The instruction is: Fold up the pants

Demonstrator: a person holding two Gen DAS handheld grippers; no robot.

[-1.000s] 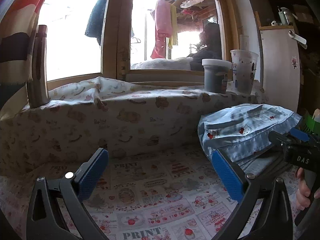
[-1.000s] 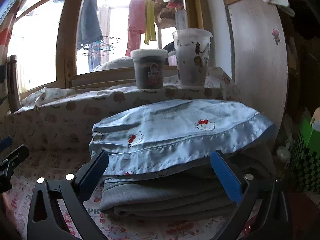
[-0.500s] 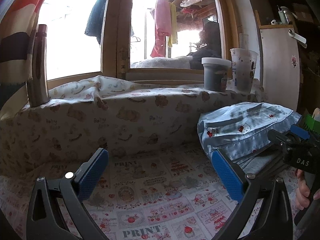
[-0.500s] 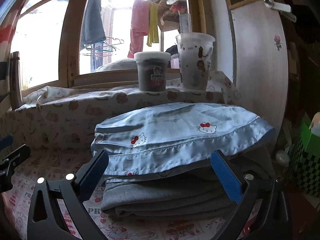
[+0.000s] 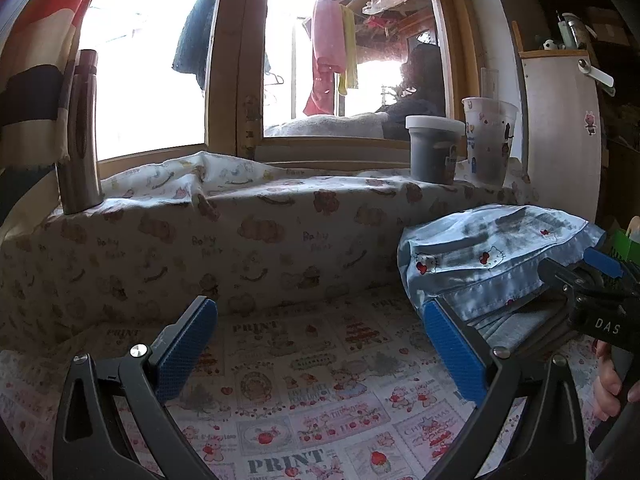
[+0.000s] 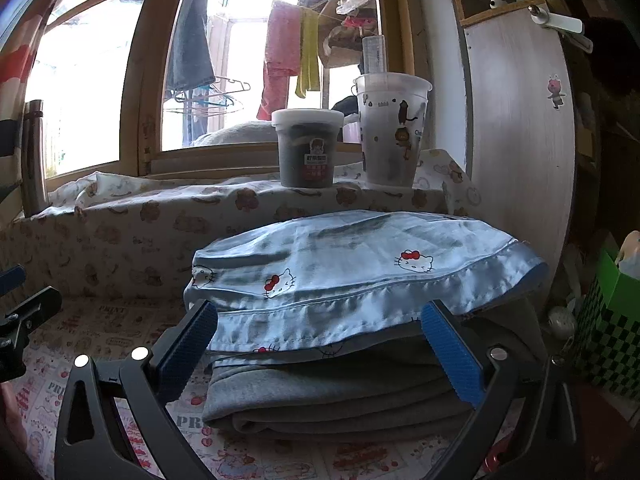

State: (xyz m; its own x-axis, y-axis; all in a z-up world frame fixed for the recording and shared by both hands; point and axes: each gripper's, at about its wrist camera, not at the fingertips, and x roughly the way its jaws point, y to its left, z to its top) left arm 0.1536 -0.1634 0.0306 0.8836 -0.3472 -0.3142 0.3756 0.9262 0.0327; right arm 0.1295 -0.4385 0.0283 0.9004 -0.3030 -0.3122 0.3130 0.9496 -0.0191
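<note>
Two wide-open tools: right tool (image 6: 320, 344) flanks blue pants (image 6: 360, 272) stacked on grey pants (image 6: 332, 396); left tool (image 5: 320, 344) at 9 o'clock, empty.

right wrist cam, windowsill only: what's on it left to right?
Metal flask at the far left → dark tub with a white lid → clear printed cup at the right end, all standing on the bear-print cloth.
</note>
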